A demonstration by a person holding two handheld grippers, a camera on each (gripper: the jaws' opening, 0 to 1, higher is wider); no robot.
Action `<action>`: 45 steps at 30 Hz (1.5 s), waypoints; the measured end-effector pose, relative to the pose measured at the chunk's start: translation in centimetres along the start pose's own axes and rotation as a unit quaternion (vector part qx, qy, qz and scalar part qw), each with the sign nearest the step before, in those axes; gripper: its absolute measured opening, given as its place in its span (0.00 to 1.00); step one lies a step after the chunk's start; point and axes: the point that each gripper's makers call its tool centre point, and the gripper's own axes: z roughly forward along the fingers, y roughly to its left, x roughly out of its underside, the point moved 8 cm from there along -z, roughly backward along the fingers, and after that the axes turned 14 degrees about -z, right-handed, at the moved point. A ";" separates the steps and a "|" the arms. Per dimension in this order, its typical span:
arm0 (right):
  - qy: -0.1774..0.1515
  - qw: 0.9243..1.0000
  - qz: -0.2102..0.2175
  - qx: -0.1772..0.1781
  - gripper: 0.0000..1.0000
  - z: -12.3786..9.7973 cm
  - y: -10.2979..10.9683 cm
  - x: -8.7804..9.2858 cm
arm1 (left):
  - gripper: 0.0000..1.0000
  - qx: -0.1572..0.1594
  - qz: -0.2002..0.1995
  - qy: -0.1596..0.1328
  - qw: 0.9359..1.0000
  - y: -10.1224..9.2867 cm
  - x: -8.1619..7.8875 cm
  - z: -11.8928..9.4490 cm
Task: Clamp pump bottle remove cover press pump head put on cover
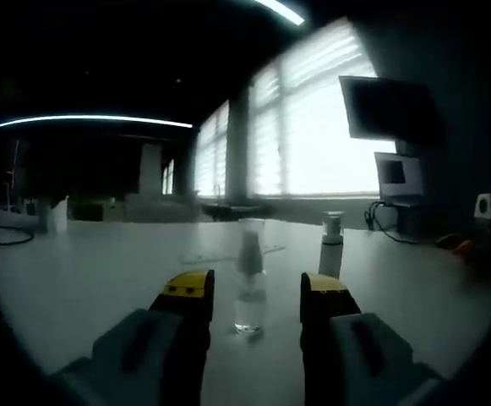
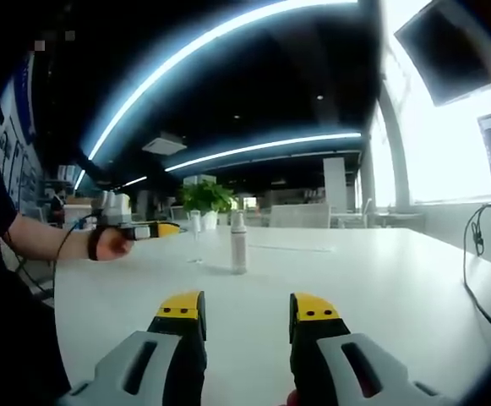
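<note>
A small clear pump bottle [image 1: 249, 283] with a clear cover on top stands upright on the white table [image 1: 101, 279]. It sits in line with the gap of my open left gripper [image 1: 256, 289], close to the yellow tips, and neither jaw touches it. A white pump bottle [image 1: 330, 245] stands behind it to the right. From the right gripper view, the white bottle [image 2: 239, 244] is nearer, with the clear one [image 2: 195, 237] beyond it to the left. A hand [image 2: 110, 244] holds the left gripper [image 2: 156, 229] beside the clear bottle. My right gripper [image 2: 247, 306] is open and holds nothing.
A dark monitor [image 1: 389, 106] hangs on the wall above a smaller screen [image 1: 395, 173]. Cables [image 1: 389, 228] lie at the table's far right edge. A potted plant [image 2: 204, 196] stands at the far end. A cable [image 2: 475, 262] hangs down at the right.
</note>
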 end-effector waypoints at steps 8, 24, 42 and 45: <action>0.000 1.000 0.001 -0.001 0.34 0.0 -0.2 0.1 | 0.32 -0.002 0.012 0.007 1.000 -0.3 0.5 1.5; 0.000 1.000 0.000 0.001 0.34 -0.1 -0.2 0.2 | 0.31 -0.016 0.000 0.015 1.000 0.9 1.3 4.2; -0.001 1.000 -0.002 -0.001 0.34 0.0 -0.1 0.1 | 0.25 -0.027 -0.013 0.007 1.000 0.5 2.0 5.9; -0.002 1.000 -0.002 -0.001 0.34 -0.1 -0.1 0.1 | 0.24 -0.027 -0.007 0.014 1.000 0.5 2.2 6.0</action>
